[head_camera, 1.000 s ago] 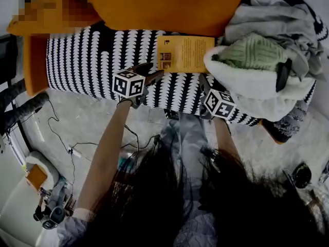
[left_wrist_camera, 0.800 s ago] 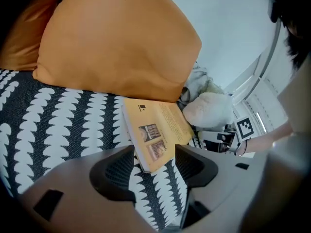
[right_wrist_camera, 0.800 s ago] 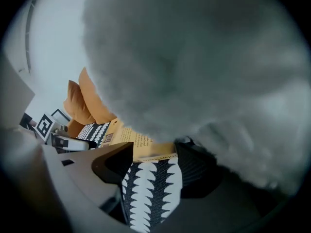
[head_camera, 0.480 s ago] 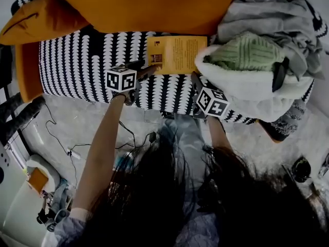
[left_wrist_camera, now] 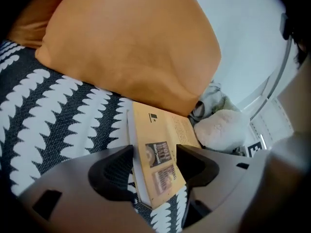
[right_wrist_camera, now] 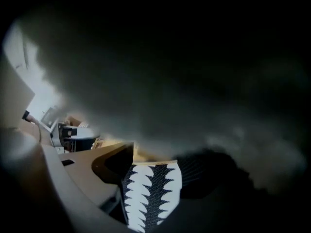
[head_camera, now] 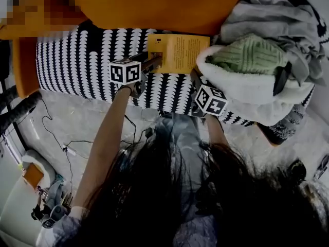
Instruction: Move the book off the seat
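The yellow book (head_camera: 180,53) lies flat on the black-and-white patterned seat (head_camera: 82,60), close under the orange back cushion (head_camera: 154,4). My left gripper (head_camera: 152,62) is at the book's near left corner. In the left gripper view the book (left_wrist_camera: 160,130) runs between the two jaws of the left gripper (left_wrist_camera: 153,164). These jaws have just been opening and stand wide, not pressing on it. My right gripper (head_camera: 195,77) points in under the white blanket by the book's right edge. In the right gripper view the right gripper (right_wrist_camera: 155,166) shows only seat fabric (right_wrist_camera: 150,193) between its jaws.
A heap of laundry fills the seat's right end: a white blanket (head_camera: 247,86), a green knit (head_camera: 252,53) and grey clothing (head_camera: 277,19). The blanket darkens most of the right gripper view. Cables (head_camera: 67,148) trail over the floor in front of the seat.
The left gripper has moved forward and down onto the book's near left corner, so the book now sits between its jaws. The right gripper has stayed where it was.
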A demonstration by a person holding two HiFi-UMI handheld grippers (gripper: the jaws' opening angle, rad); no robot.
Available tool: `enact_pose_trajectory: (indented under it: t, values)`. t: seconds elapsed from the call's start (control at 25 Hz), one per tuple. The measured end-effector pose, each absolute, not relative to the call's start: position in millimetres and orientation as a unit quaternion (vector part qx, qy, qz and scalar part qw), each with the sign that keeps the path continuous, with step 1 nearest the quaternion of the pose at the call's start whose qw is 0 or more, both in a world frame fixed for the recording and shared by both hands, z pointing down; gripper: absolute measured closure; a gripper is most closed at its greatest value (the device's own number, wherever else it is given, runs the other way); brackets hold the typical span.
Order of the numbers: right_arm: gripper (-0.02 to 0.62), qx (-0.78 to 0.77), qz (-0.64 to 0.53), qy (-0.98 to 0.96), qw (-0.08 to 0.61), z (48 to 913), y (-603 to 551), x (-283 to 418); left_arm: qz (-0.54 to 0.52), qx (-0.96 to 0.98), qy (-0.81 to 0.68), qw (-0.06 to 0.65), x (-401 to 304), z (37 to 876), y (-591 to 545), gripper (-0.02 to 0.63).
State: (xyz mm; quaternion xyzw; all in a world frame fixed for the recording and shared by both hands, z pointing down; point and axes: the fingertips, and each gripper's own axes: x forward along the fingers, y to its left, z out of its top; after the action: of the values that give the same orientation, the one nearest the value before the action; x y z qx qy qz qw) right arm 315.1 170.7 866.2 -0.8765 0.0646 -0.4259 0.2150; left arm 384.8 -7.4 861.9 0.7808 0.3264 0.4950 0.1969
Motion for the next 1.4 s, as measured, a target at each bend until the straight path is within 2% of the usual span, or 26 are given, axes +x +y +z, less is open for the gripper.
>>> enact_pose_trajectory:
  t: [0.08, 0.16, 0.32, 0.48, 0.68, 0.88, 1.4]
  values:
    - [0.322, -0.877, -0.444, 0.067, 0.171, 869, 173, 308, 0.491, 0.782, 0.308, 0.231, 384, 862, -7, 0.334]
    - [0.324, -0.874, -0.459, 0.074, 0.143, 873, 175, 301, 0.488, 0.789, 0.294, 0.227, 384, 864, -9, 0.334]
    - [0.327, -0.862, -0.477, 0.085, 0.147, 891, 196, 310, 0.511, 0.780, 0.310, 0.185, 389, 881, 14, 0.336]
    - [0.337, -0.852, -0.491, 0.102, 0.150, 892, 211, 319, 0.528, 0.768, 0.306, 0.195, 386, 890, 19, 0.342]
    - [0.348, -0.835, -0.511, 0.127, 0.159, 913, 243, 338, 0.550, 0.761, 0.285, 0.190, 389, 912, 41, 0.407]
    - [0.354, -0.830, -0.515, 0.146, 0.155, 885, 221, 331, 0.532, 0.775, 0.257, 0.225, 369, 884, 16, 0.417]
    - [0.367, -0.855, -0.467, 0.172, 0.144, 795, 197, 338, 0.447, 0.818, 0.250, 0.262, 366, 794, -14, 0.428]
